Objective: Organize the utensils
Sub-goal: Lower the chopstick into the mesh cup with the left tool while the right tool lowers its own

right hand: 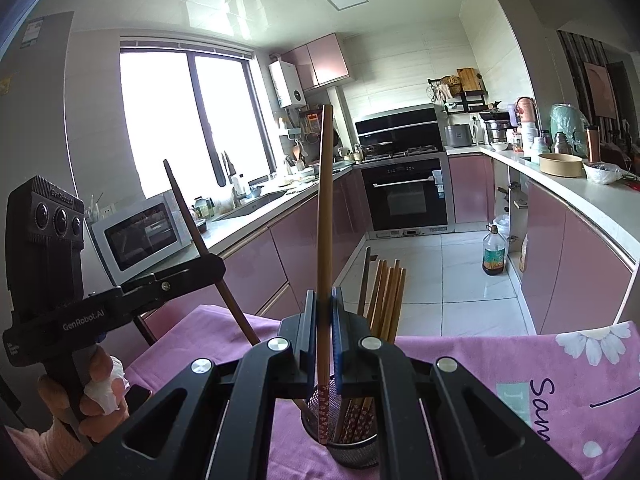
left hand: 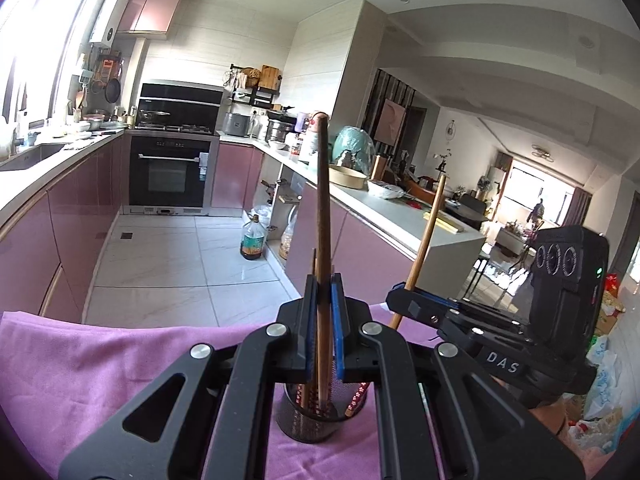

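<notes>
A kitchen with pink cabinets, seen from two hand-held grippers above a table draped in a purple cloth (left hand: 80, 360).

On the left, the left gripper (left hand: 323, 312) has its blue-padded jaws closed narrow on a single dark wooden chopstick (left hand: 322, 200), which stands nearly upright. In the right wrist view the person's hand (right hand: 96, 392) grips this tool's handle with a white tissue tucked in the palm, and the chopstick it holds (right hand: 200, 240) leans back to the left.

Just below the jaws sits a black mesh holder (left hand: 308, 420) on the cloth. The held chopstick's lower end appears to reach down into or just over its mouth; the gripper body hides where it ends.

To the right, the right gripper (right hand: 323, 312) is likewise clamped narrow on a lighter brown chopstick (right hand: 325, 220) with a flower-patterned end that dips into the holder (right hand: 352, 452). Several more patterned chopsticks (right hand: 384, 296) already stand inside, fanned toward the far rim.

Judged from this, the step is seating both sticks in the holder. Doing it well likely means keeping each stick close to vertical, lowering one at a time so the tools do not collide, aiming for the gap beside the standing bundle, and releasing only once the tip rests low enough that the stick cannot tip out or topple the light holder.
</notes>
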`<state>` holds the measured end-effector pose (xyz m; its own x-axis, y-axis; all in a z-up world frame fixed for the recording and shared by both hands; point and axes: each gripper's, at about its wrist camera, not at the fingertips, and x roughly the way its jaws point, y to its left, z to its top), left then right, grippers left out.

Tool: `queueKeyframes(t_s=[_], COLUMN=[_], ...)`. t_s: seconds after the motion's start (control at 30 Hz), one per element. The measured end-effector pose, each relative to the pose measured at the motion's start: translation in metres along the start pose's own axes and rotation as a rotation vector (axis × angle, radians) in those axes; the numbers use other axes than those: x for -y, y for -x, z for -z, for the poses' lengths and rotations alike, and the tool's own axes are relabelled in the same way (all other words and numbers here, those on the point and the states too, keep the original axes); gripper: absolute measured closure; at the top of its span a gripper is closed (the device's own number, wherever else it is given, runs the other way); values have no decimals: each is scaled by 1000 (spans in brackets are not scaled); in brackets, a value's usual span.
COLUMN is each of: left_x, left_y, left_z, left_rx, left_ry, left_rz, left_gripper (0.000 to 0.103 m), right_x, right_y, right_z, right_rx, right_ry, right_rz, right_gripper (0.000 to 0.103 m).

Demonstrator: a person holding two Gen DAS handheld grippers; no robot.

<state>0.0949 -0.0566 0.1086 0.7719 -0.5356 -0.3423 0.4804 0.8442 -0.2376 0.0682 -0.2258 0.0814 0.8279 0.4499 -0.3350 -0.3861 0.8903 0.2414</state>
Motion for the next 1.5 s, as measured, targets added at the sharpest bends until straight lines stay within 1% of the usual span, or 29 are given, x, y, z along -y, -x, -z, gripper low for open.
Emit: queueKeyframes(t_s=[0.13,0.2,0.53,0.83,0.87,1.1,1.5], left_x=[5,8,25,20,15,16,14], left_y=[-8,-13,-24,-21,-20,-23,-31], left_z=[5,6,13,16,12,3,2], left_rx=[-19,-25,-74,-107,-109,-129,-162], left_ry=[-13,-20,-47,-48,-48,-58,-65], left_rz=[-18,-26,-38,-37,-37,-42,-43], left_gripper=[96,96,96,96,96,96,96], right_x=[-1,0,1,1,2,4,11], right_y=[-6,-7,-23,-36,-37,-41,-51], right_z=[2,4,14,18,18,23,25], right_rx=[-3,-1,-37,-62,-62,-72,-87], right_ry=[-5,3,-7,-6,-6,-14,-28], right_rz=[6,27,59,71,72,83,90], right_gripper=[97,97,97,97,97,97,97])
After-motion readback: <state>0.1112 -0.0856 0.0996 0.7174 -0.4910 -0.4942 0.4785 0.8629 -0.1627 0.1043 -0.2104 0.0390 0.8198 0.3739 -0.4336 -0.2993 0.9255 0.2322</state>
